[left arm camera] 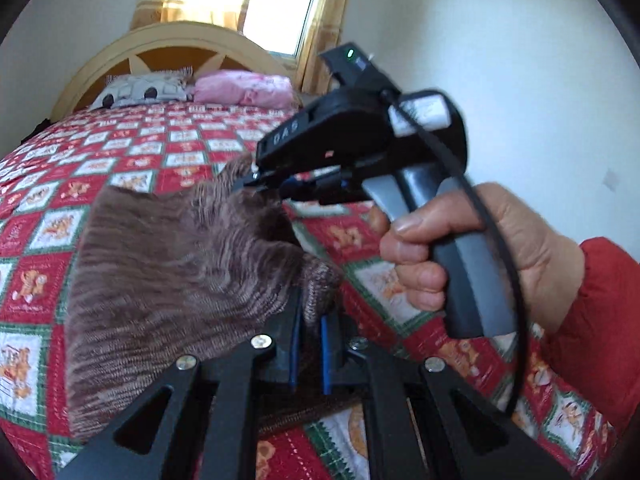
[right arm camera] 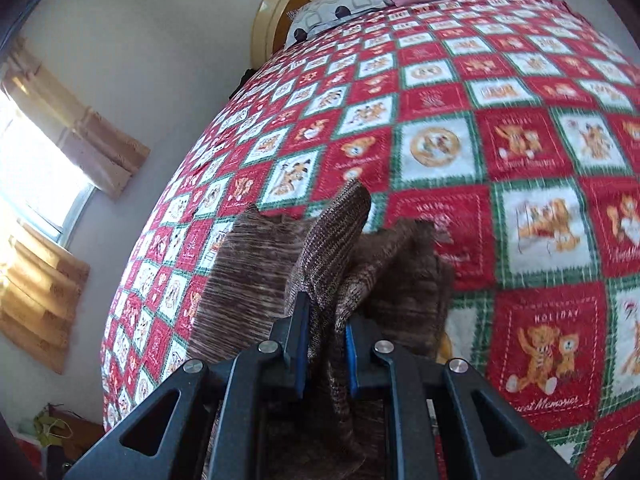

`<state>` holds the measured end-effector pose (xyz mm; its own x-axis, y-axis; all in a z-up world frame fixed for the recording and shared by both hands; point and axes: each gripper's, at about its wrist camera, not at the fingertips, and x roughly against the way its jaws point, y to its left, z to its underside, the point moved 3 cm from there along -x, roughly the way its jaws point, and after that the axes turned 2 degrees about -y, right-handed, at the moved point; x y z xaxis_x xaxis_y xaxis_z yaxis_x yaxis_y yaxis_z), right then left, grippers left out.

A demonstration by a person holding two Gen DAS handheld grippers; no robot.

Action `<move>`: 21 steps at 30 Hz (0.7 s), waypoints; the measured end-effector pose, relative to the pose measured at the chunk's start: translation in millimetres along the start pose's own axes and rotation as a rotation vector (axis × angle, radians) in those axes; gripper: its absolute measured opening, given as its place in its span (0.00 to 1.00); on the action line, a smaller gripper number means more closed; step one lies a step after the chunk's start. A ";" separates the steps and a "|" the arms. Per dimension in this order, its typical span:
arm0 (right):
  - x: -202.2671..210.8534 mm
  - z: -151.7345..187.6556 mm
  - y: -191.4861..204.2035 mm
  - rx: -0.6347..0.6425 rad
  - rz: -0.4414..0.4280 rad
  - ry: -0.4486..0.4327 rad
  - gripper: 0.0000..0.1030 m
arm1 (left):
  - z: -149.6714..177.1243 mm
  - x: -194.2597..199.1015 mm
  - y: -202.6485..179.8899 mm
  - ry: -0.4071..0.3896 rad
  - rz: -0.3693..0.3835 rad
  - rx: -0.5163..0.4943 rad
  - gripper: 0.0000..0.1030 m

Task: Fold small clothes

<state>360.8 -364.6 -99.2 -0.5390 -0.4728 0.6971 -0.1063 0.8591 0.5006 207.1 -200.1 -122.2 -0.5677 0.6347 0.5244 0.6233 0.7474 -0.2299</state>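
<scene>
A brown knitted garment [left arm camera: 168,264] hangs lifted above the bed. My left gripper [left arm camera: 310,320] is shut on one edge of it, the knit pinched between the blue pads. In the left wrist view my right gripper [left arm camera: 276,184], held in a hand, is shut on another edge of the garment, higher and farther off. In the right wrist view my right gripper [right arm camera: 326,320] is shut on the garment [right arm camera: 256,272], and a folded strip of knit sticks up between the jaws. The rest of the cloth drapes below, out of sight.
The bed carries a red, white and green checked quilt [right arm camera: 500,128] with teddy-bear squares. A grey patterned pillow [left arm camera: 140,90] and a pink pillow [left arm camera: 244,88] lie by the yellow headboard [left arm camera: 176,40]. Curtained windows [right arm camera: 36,152] and white walls surround the bed.
</scene>
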 end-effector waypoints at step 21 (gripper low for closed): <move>-17.8 32.7 -45.5 -0.090 -0.076 -0.101 0.15 | 16.1 -28.5 -10.4 0.173 -0.112 -0.013 0.10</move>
<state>348.0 -388.9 -151.1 -0.6142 -0.5100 0.6022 -0.0776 0.7985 0.5970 208.1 -222.8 -148.0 -0.5335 0.5039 0.6793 0.5691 0.8080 -0.1525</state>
